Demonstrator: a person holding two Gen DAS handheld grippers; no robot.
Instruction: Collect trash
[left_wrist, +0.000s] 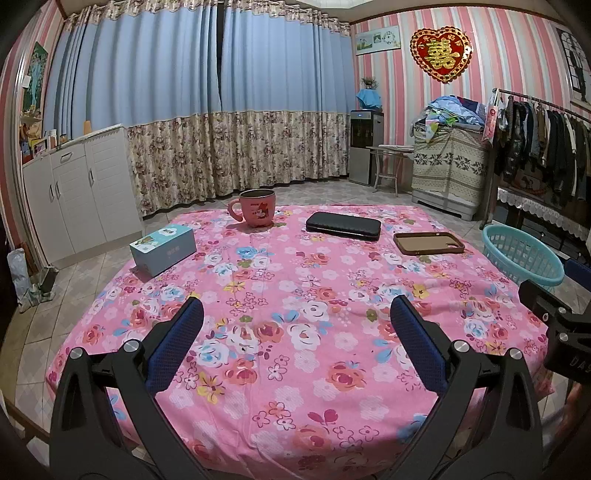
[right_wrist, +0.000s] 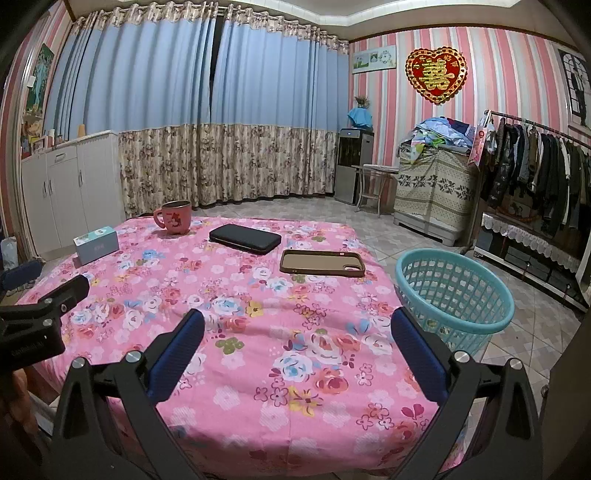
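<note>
A table under a pink flowered cloth (left_wrist: 295, 295) (right_wrist: 258, 314) carries a pink mug (left_wrist: 255, 208) (right_wrist: 176, 218), a light blue box (left_wrist: 163, 249) (right_wrist: 96, 244), a black wallet-like case (left_wrist: 343, 226) (right_wrist: 245, 239) and a brown phone case (left_wrist: 428, 242) (right_wrist: 322, 263). A teal plastic basket (right_wrist: 454, 295) (left_wrist: 522, 254) stands on the floor off the table's right edge. My left gripper (left_wrist: 295, 306) hovers open over the near part of the cloth, holding nothing. My right gripper (right_wrist: 297, 321) is open too, nothing between its blue pads (right_wrist: 177, 354), beside the basket.
White cabinets (left_wrist: 74, 192) line the left wall below blue curtains. A water dispenser (left_wrist: 364, 147), a small table, a covered chest (right_wrist: 436, 184) and a clothes rack (right_wrist: 535, 166) fill the right side. Tiled floor surrounds the table.
</note>
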